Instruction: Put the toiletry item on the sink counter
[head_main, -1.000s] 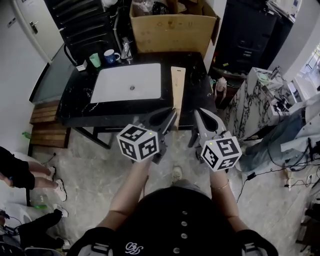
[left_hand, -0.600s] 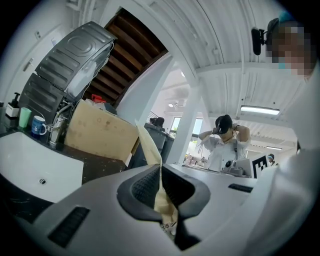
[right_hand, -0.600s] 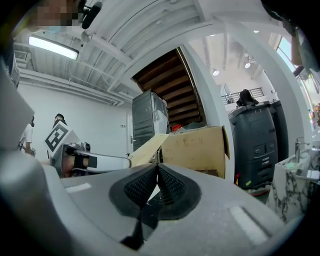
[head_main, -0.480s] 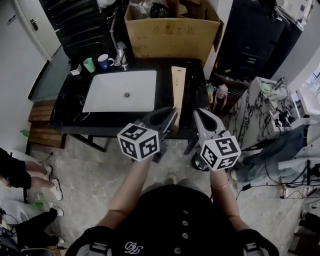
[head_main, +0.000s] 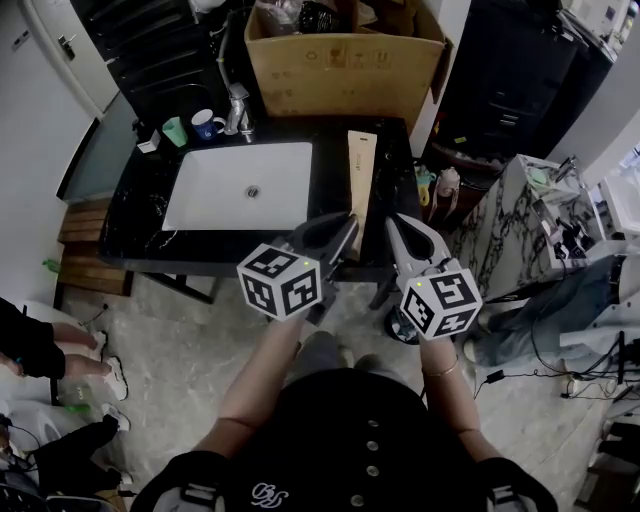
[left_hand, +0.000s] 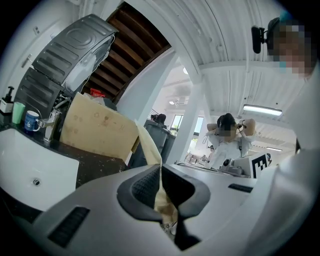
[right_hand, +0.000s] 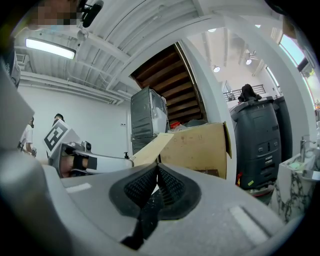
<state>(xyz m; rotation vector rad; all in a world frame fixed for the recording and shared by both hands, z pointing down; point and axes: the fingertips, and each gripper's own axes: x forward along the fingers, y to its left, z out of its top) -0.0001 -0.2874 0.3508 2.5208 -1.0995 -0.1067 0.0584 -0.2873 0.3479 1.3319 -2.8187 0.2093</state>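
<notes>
My left gripper (left_hand: 160, 167) is clamped shut on the long flat tan cardboard box (head_main: 360, 178), with its ribbed black rubber pads pinching the near end. The box reaches over the right end of the black speckled stone tabletop (head_main: 140, 215), beside the white rectangular sink (head_main: 240, 185). I can't tell if it touches. My right gripper (right_hand: 157, 167) is fully closed, pads together, empty. Any print on the box is too small to read. The big brown corrugated carton (head_main: 340, 65) behind has faint, unreadable marks.
</notes>
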